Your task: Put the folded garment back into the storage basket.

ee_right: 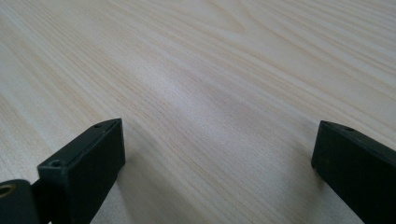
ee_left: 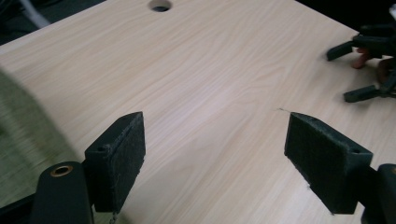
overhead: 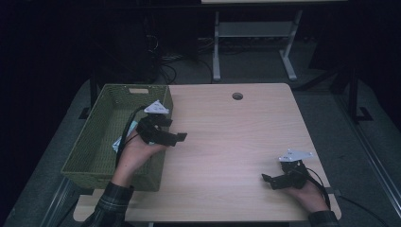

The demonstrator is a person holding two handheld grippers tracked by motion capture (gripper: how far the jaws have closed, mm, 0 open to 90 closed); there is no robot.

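In the high view my left gripper (overhead: 174,130) hangs over the right rim of a green woven basket (overhead: 101,118) and points right across the table. It is open, and in the left gripper view (ee_left: 215,140) there is only bare wood between its black pads (ee_left: 119,154). My right gripper (overhead: 270,180) rests low near the table's front right corner and points left. It is open too, with the wood grain showing between its pads (ee_right: 88,158) in the right gripper view (ee_right: 217,149). Farther off, the left gripper view shows the right gripper (ee_left: 369,60).
The light wooden table (overhead: 236,137) has a round cable hole (overhead: 237,96) near its far edge, the hole (ee_left: 160,4) also at the top of the left gripper view. Something pale blue (overhead: 117,144) lies in the basket. A desk frame (overhead: 255,42) stands behind on the dark floor.
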